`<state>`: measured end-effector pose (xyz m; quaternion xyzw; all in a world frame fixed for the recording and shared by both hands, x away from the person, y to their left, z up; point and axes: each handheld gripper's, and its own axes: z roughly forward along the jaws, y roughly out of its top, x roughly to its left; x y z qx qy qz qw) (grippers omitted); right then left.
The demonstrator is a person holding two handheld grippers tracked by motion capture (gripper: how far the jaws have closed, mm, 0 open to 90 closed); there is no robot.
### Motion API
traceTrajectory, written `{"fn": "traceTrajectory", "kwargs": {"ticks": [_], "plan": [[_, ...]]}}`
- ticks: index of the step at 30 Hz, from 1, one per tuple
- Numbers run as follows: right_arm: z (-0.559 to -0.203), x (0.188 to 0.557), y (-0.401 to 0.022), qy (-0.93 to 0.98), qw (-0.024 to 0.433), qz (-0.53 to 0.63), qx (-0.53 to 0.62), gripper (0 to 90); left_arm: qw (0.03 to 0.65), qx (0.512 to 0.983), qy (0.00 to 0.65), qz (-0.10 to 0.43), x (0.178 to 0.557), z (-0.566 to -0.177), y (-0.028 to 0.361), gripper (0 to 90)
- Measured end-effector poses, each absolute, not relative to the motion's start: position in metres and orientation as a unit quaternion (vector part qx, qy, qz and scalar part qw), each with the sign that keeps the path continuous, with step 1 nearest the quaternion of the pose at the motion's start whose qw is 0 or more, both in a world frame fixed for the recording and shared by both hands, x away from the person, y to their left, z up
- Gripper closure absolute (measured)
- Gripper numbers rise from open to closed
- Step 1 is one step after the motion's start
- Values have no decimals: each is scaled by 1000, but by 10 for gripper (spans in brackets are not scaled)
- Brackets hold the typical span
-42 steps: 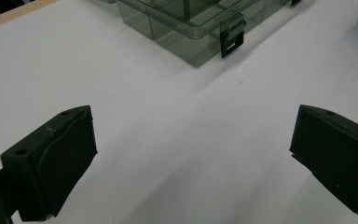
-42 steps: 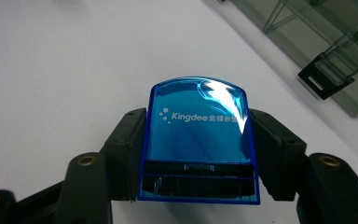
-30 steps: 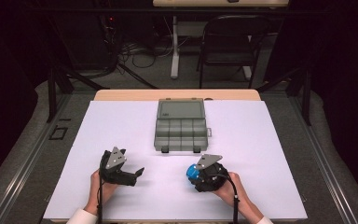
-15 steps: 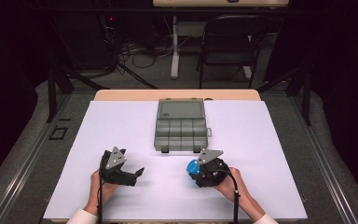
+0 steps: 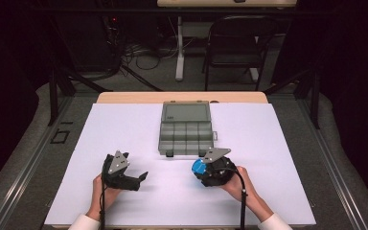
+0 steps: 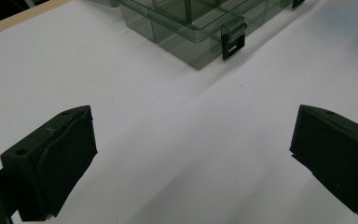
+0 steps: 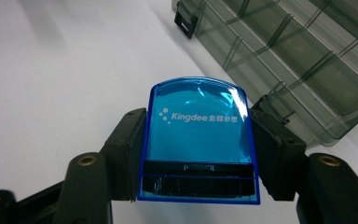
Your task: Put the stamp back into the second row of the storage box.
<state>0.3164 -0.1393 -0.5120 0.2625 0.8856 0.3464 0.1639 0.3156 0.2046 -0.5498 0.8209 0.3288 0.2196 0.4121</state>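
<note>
So the left gripper (image 5: 141, 177) just sat low over the white table (image 5: 124, 124) with its jaws spread wide and nothing in them, probably parked out of the way. Over on the right, the right gripper (image 5: 202, 168) had its pads clamped on both sides of the blue stamp (image 7: 198, 140), right in front of the open compartment box (image 5: 186, 129), I'd guess ready to drop it in. The stamp was see-through blue plastic with a rounded top, white Kingdee lettering and a black band across the base.
</note>
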Motion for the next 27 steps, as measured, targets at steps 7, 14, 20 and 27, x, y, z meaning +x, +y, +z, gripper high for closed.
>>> {"fn": "traceTrajectory", "kwargs": {"ticks": [7, 14, 20, 27], "plan": [[-507, 323, -141, 884, 166, 353, 257, 409, 413, 819, 330, 221, 316, -550, 205, 1], [-501, 329, -143, 883, 171, 356, 252, 409, 411, 821, 328, 221, 316, -550, 204, 1], [-494, 336, -144, 882, 176, 361, 245, 409, 412, 821, 328, 221, 316, -550, 204, 1], [-490, 344, -144, 883, 179, 362, 239, 409, 412, 821, 328, 220, 316, -550, 204, 1]]}}
